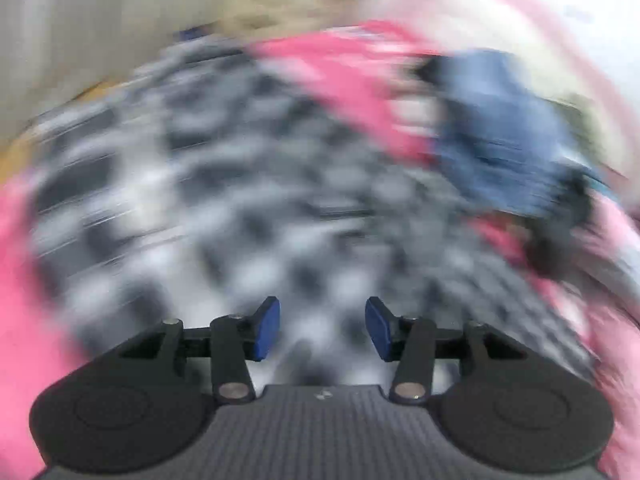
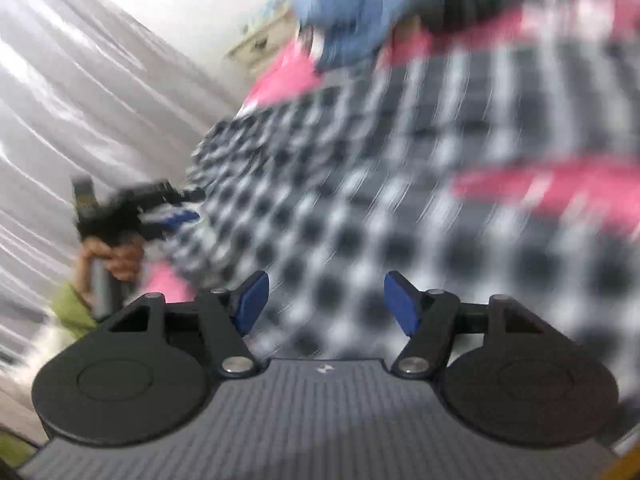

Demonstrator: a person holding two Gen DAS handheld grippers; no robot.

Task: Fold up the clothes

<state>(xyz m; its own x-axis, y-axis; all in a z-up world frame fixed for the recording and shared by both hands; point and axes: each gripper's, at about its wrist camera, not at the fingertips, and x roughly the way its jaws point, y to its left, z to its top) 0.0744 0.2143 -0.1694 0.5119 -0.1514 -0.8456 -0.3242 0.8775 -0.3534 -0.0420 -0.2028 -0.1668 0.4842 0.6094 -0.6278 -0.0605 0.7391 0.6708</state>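
A black-and-white checked garment (image 1: 248, 184) is spread over a pink cover (image 1: 24, 320); both views are heavily blurred. My left gripper (image 1: 322, 328) hangs over the checked cloth, jaws apart, nothing between the blue pads. My right gripper (image 2: 326, 306) also stands open over the same checked garment (image 2: 380, 208), empty. In the right wrist view the left gripper (image 2: 176, 210) shows at the garment's left edge, held by a hand (image 2: 116, 258). A blue denim garment (image 1: 496, 132) lies at the far right of the checked cloth, also seen as the denim garment (image 2: 344, 12) at the top.
Pale curtain folds (image 2: 80, 100) fill the left of the right wrist view. A dark item (image 1: 560, 236) lies beside the denim. Pink cloth (image 1: 344, 72) is bunched at the far side. A green sleeve (image 2: 72, 312) covers the person's arm.
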